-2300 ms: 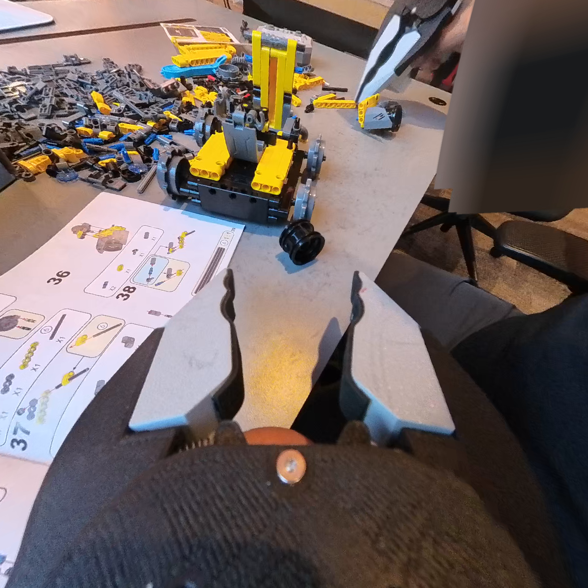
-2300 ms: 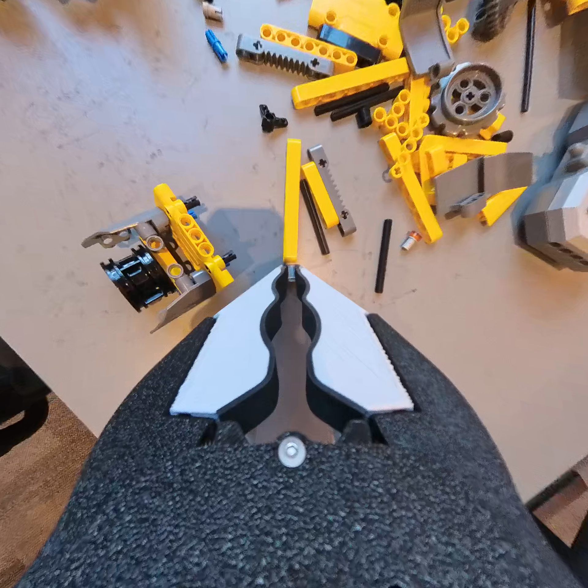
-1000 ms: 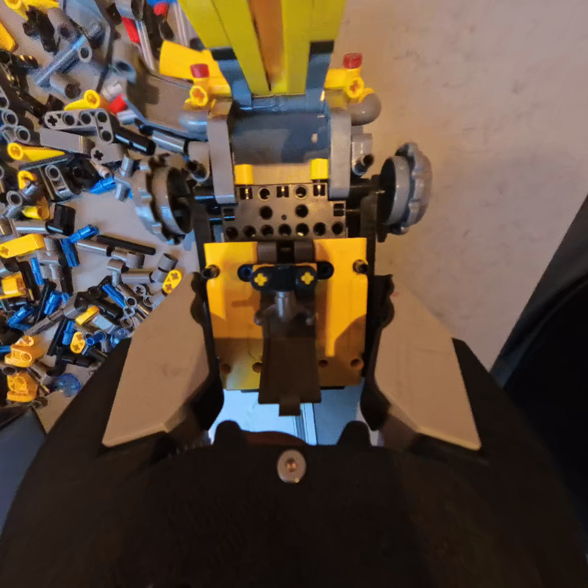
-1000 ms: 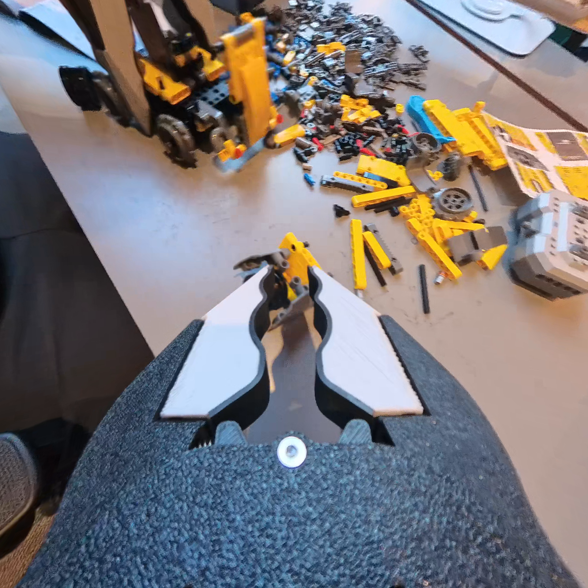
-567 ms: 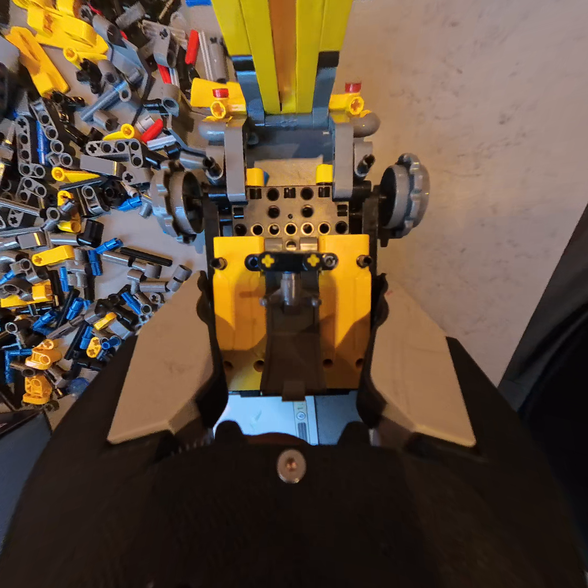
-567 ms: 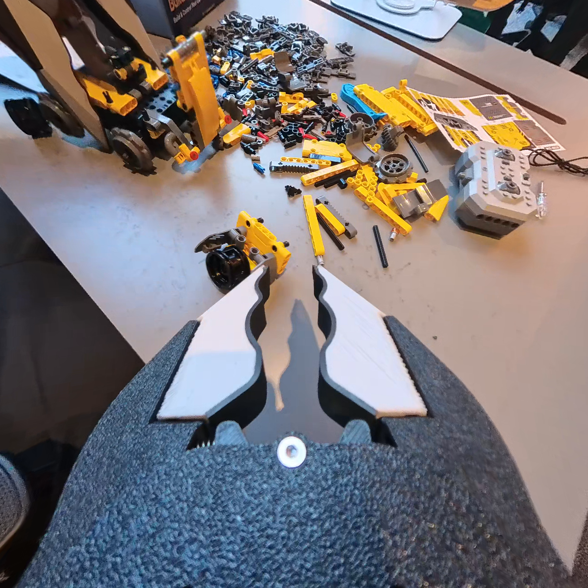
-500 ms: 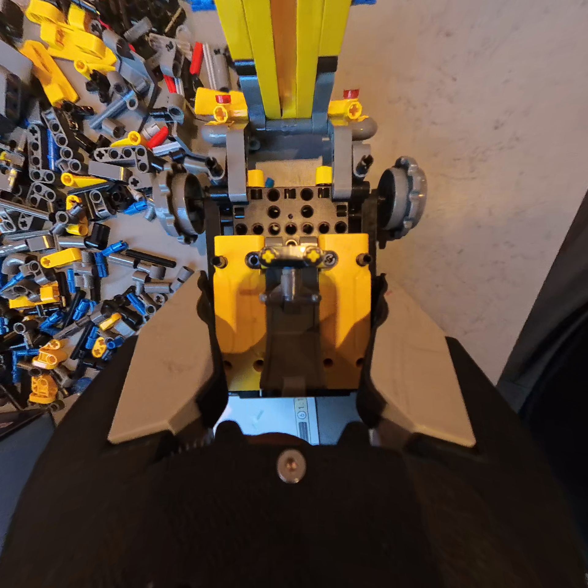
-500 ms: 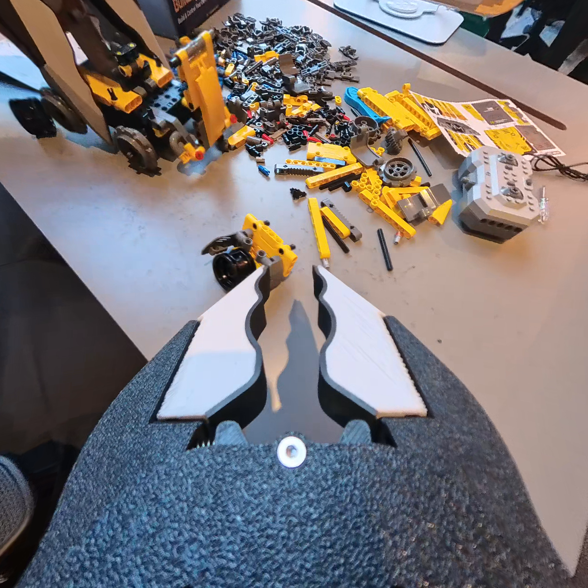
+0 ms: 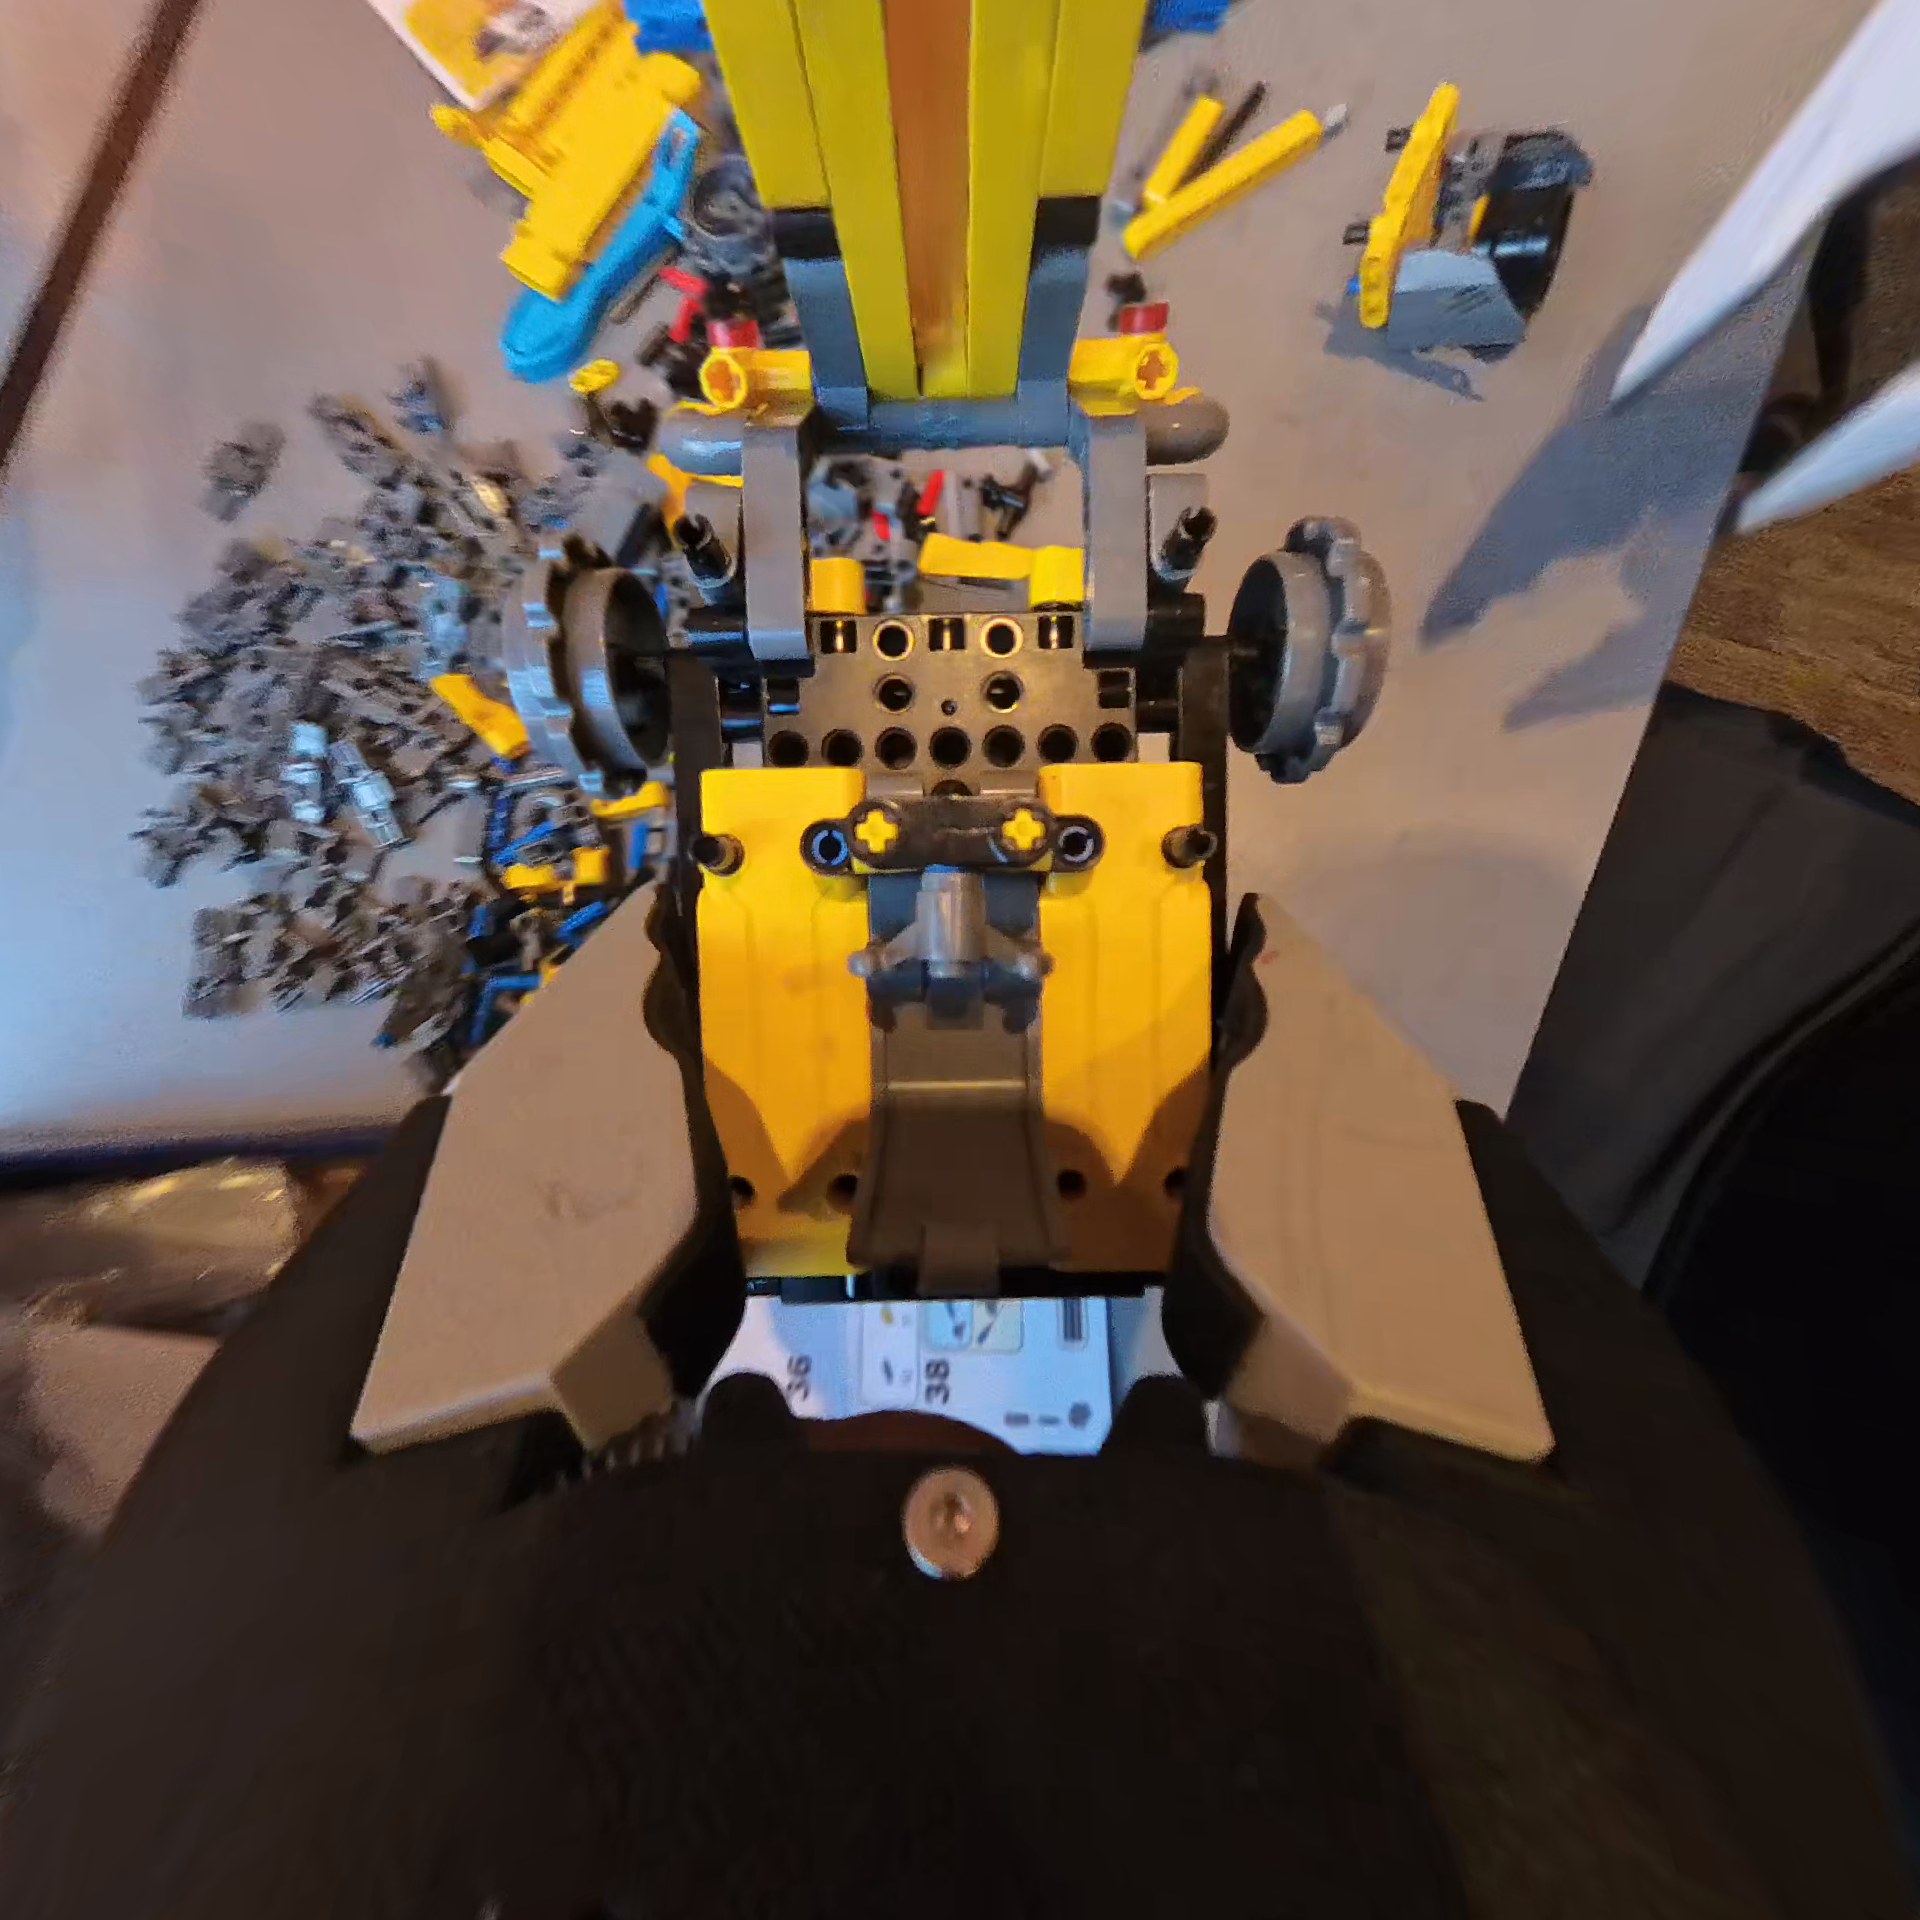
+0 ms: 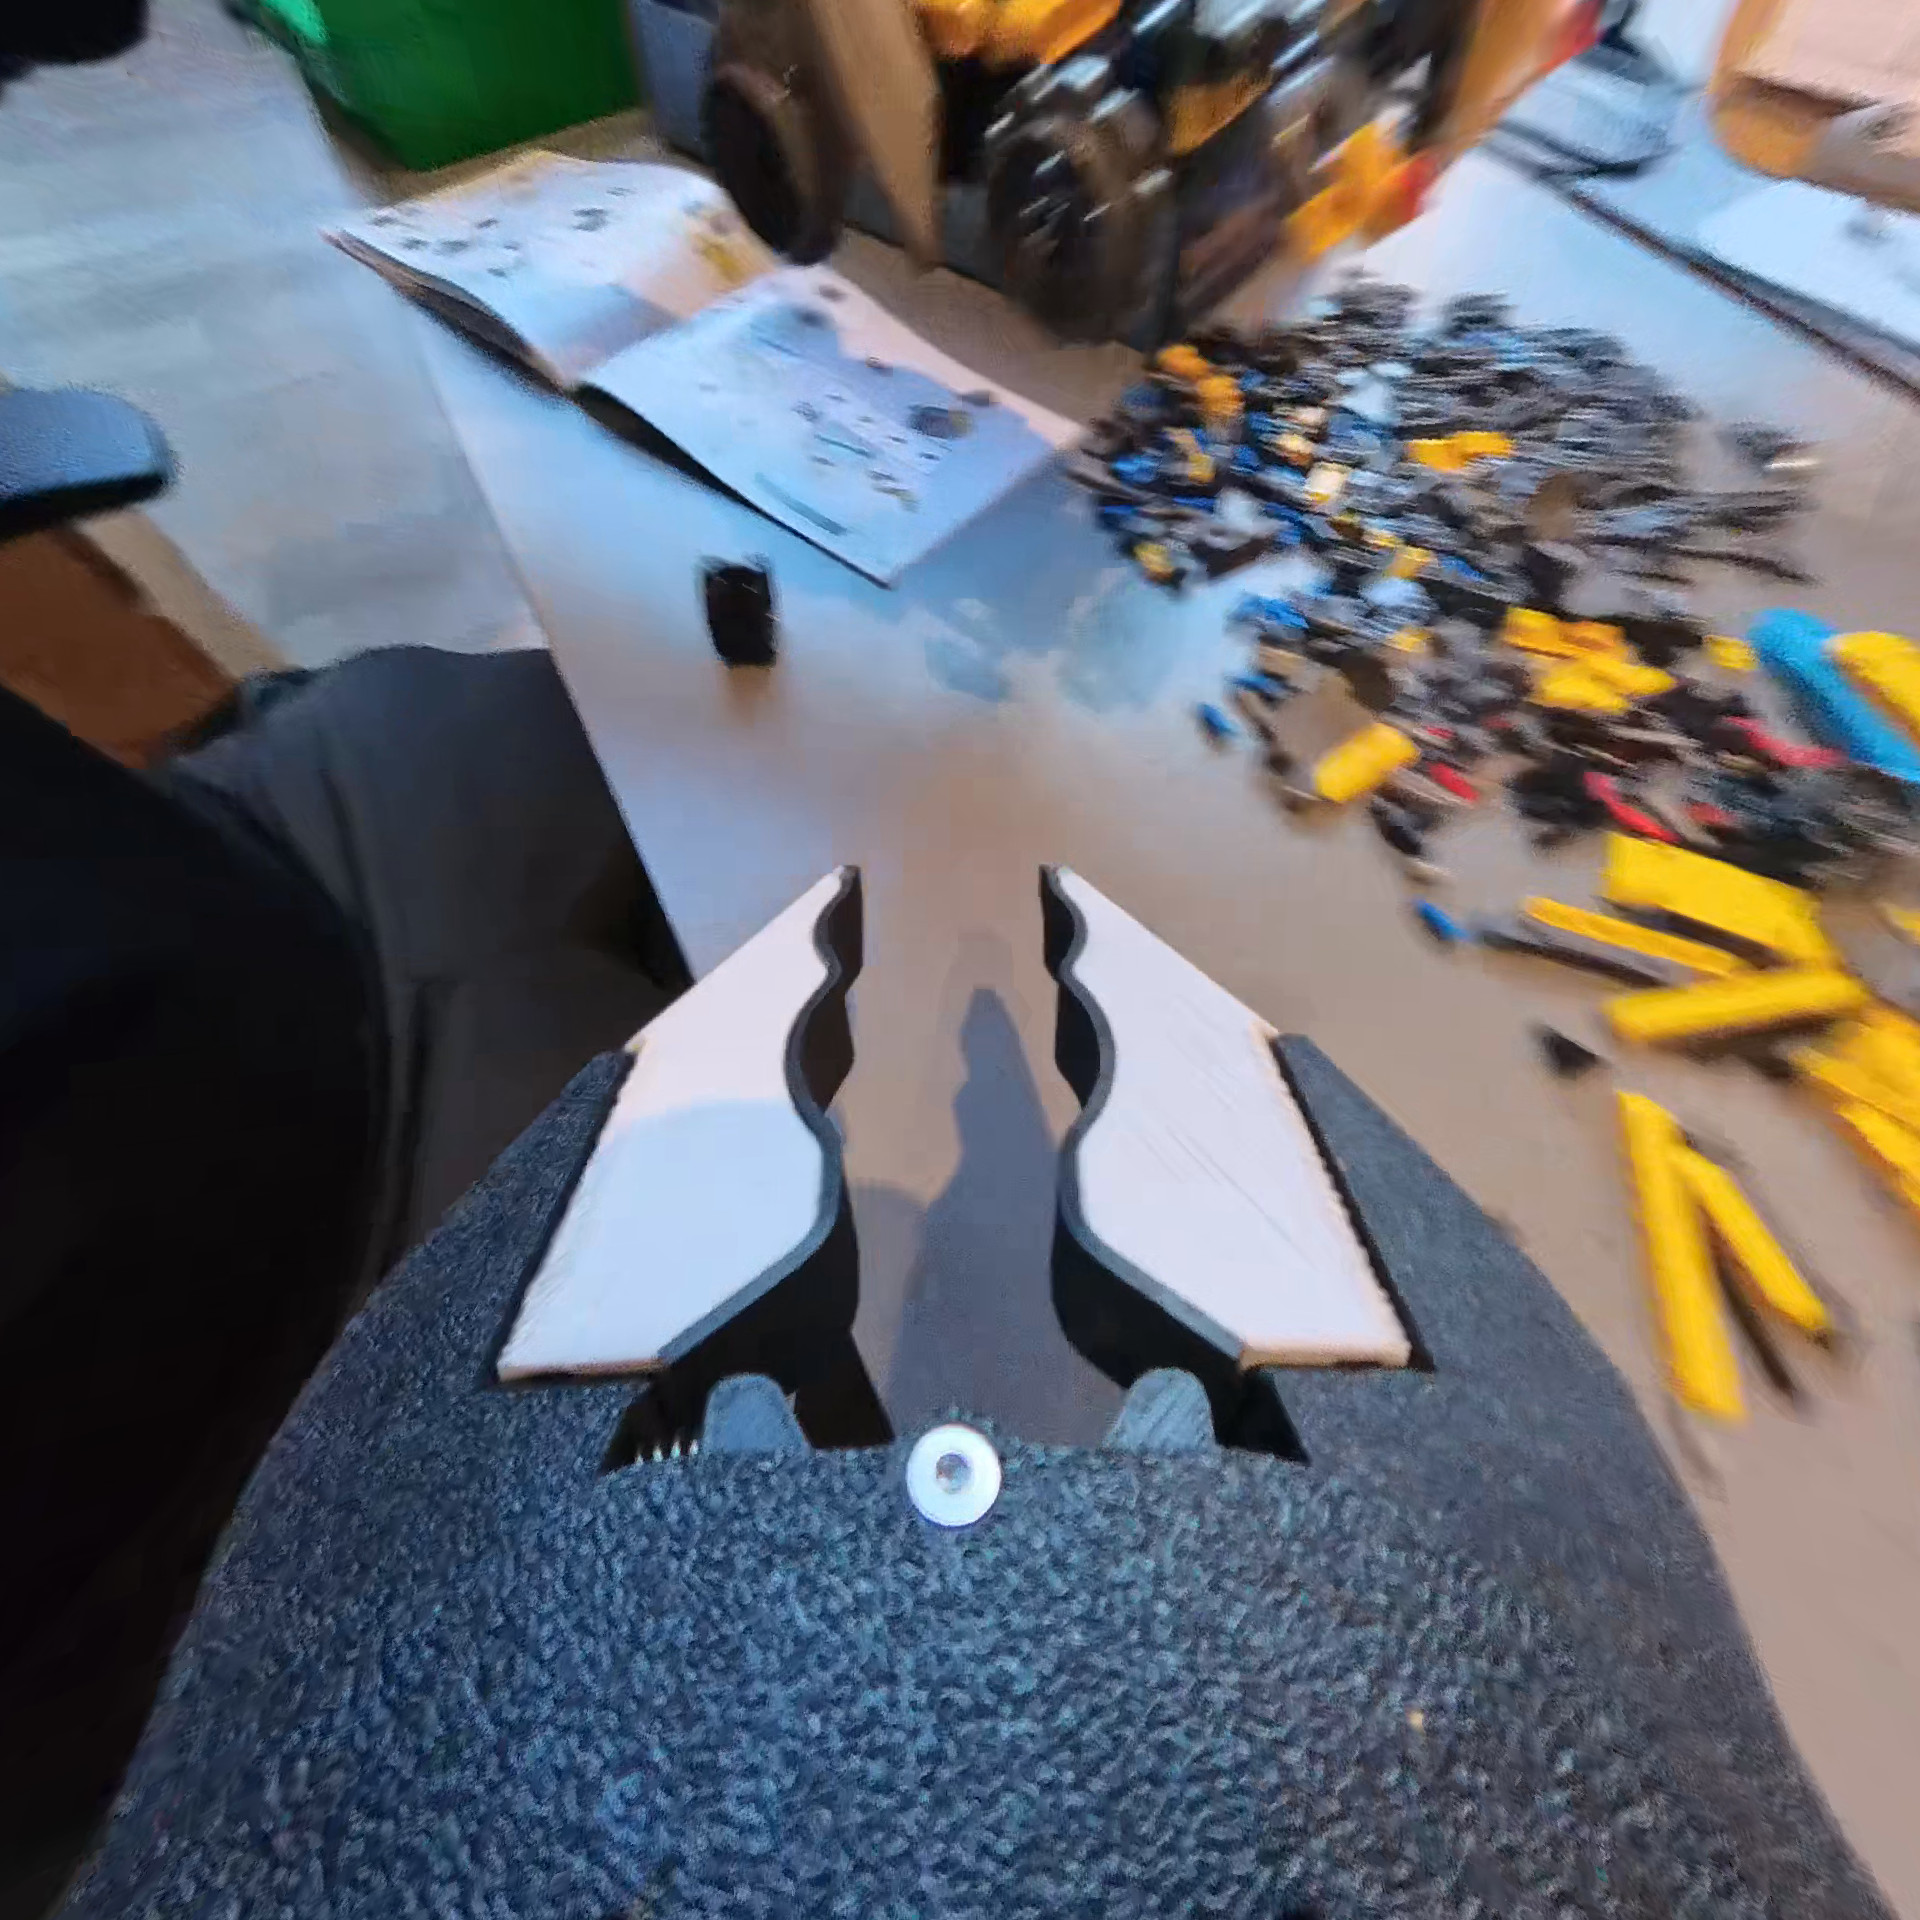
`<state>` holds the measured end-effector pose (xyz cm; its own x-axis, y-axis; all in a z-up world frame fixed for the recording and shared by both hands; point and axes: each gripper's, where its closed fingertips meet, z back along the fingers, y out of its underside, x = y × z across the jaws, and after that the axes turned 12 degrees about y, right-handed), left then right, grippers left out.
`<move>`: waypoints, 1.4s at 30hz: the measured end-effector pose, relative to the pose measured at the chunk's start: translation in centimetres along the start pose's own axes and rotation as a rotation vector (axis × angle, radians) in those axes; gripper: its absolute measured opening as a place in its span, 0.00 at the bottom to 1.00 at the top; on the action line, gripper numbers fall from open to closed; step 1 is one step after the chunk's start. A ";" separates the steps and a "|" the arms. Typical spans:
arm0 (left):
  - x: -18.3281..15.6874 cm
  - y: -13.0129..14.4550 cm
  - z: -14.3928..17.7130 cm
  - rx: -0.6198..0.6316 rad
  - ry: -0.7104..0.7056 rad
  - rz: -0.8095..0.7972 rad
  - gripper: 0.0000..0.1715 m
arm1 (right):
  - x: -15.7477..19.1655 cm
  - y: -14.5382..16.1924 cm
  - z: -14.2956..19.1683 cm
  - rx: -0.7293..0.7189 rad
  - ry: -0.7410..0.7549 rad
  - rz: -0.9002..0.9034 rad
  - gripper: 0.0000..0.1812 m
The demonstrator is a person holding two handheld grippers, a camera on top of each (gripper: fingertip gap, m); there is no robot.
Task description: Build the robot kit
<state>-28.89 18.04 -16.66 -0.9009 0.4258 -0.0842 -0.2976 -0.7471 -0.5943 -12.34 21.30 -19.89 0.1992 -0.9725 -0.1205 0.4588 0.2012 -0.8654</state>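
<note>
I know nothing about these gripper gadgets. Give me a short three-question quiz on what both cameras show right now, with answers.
1. True or false: the left gripper is clamped on the yellow and black brick vehicle.
2. Which lies nearest the right gripper? A) loose black wheel B) open instruction booklet C) blue curved piece
3. Fill in: between its fingers the right gripper holds ____.

Key: 1 true, its fingers press the vehicle's sides. 2 A. 3 nothing, only bare table shows there.
</note>
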 end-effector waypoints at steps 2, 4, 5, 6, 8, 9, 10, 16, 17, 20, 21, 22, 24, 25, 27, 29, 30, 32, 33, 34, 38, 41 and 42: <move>0.3 0.2 2.0 -0.027 -0.038 0.004 0.59 | 3.2 -1.1 -2.8 0.013 -0.092 -0.049 0.25; 0.4 0.8 3.8 -0.063 -0.061 0.016 0.59 | 6.1 -1.8 -5.9 0.042 -0.159 -0.078 0.29; 0.3 1.2 4.5 -0.082 -0.068 0.026 0.59 | 7.2 -2.0 -7.4 0.057 -0.169 -0.077 0.29; 0.2 1.7 5.1 -0.098 -0.070 0.039 0.59 | 8.0 -2.1 -8.8 0.073 -0.167 -0.071 0.30; 0.0 3.0 5.9 -0.119 -0.075 0.061 0.59 | 9.2 -2.3 -11.3 0.099 -0.173 -0.064 0.32; -0.2 3.7 6.1 -0.120 -0.077 0.069 0.59 | 9.6 -2.3 -12.2 0.111 -0.173 -0.064 0.32; -0.4 4.5 6.2 -0.121 -0.079 0.076 0.59 | 9.8 -2.2 -13.0 0.135 -0.173 -0.060 0.32; -1.2 7.6 5.5 -0.203 -0.018 0.146 0.59 | 10.7 -1.6 -14.4 0.229 -0.212 -0.014 0.12; -1.3 8.0 5.1 -0.214 -0.004 0.158 0.60 | 10.5 -1.7 -14.4 0.224 -0.213 -0.022 0.12; -1.1 9.4 3.8 -0.223 0.013 0.186 0.59 | 9.7 -2.8 -13.3 0.150 -0.225 -0.077 0.12; -0.9 9.8 3.6 -0.224 0.012 0.191 0.59 | 9.3 -3.0 -12.8 0.127 -0.212 -0.070 0.12; -0.9 10.2 3.5 -0.224 0.010 0.194 0.59 | 8.8 -3.0 -12.4 0.110 -0.187 -0.048 0.12; -0.7 10.7 3.3 -0.227 0.009 0.202 0.59 | 7.7 -2.7 -11.7 0.083 -0.109 0.023 0.12; -0.7 10.9 3.3 -0.230 0.010 0.207 0.59 | 7.0 -2.7 -11.4 0.072 -0.059 0.062 0.12; -1.1 10.9 3.1 -0.231 0.014 0.201 0.59 | 4.8 -2.9 -10.5 0.050 0.065 0.124 0.11; -2.0 10.6 2.3 -0.219 0.027 0.176 0.59 | 1.7 -3.6 -9.3 0.049 0.163 0.147 0.12; -2.5 10.4 1.8 -0.209 0.036 0.160 0.59 | -0.4 -3.9 -8.8 0.068 0.212 0.149 0.12; -3.8 9.8 0.2 -0.192 0.065 0.132 0.59 | -5.3 -4.6 -8.0 0.118 0.306 0.153 0.12; -4.4 9.5 -0.7 -0.184 0.084 0.120 0.59 | -7.5 -5.1 -7.9 0.137 0.328 0.156 0.12; -5.0 9.1 -1.6 -0.175 0.099 0.109 0.59 | -9.5 -5.5 -8.2 0.160 0.339 0.160 0.12; -6.8 7.4 -5.4 -0.137 0.141 0.059 0.59 | -16.3 -5.8 -11.8 0.288 0.427 0.282 0.11; -7.8 6.5 -7.8 -0.085 0.145 0.009 0.59 | -17.7 -4.3 -15.9 0.401 0.398 0.334 0.11; -7.9 6.4 -8.5 -0.062 0.139 -0.012 0.59 | -18.1 -3.5 -16.9 0.448 0.400 0.360 0.11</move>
<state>-20.98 14.21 -26.58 -0.8436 0.5045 -0.1841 -0.2842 -0.7102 -0.6440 -32.20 36.26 -22.93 0.1111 -0.7874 -0.6064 0.7541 0.4642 -0.4646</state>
